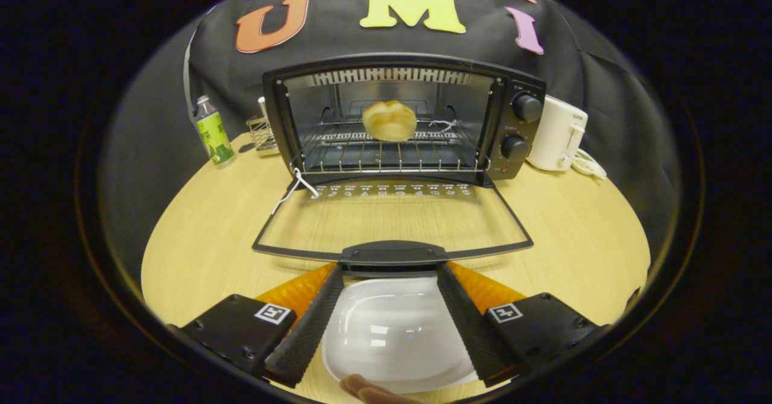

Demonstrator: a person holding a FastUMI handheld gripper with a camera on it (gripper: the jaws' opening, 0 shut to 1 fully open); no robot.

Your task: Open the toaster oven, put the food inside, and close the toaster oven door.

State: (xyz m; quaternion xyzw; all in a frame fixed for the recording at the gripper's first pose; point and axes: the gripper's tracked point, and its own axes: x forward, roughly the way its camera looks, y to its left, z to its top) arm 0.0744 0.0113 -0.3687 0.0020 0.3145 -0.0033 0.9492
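The black toaster oven (512,120) stands at the back of the round wooden table with its glass door (392,220) folded flat down toward me. A round bread roll (389,120) rests on the wire rack (386,157) inside. The door handle (392,253) lies just ahead of my fingertips. My gripper (391,271) is open, its fingers spread wide with nothing pressed between them. Beneath and between the fingers sits an empty white plate (386,331) on the table.
A green bottle (213,131) and a small wire holder (262,132) stand left of the oven. A white appliance (561,132) with a cord sits to its right. A fingertip of a person's hand (368,387) touches the plate's near rim.
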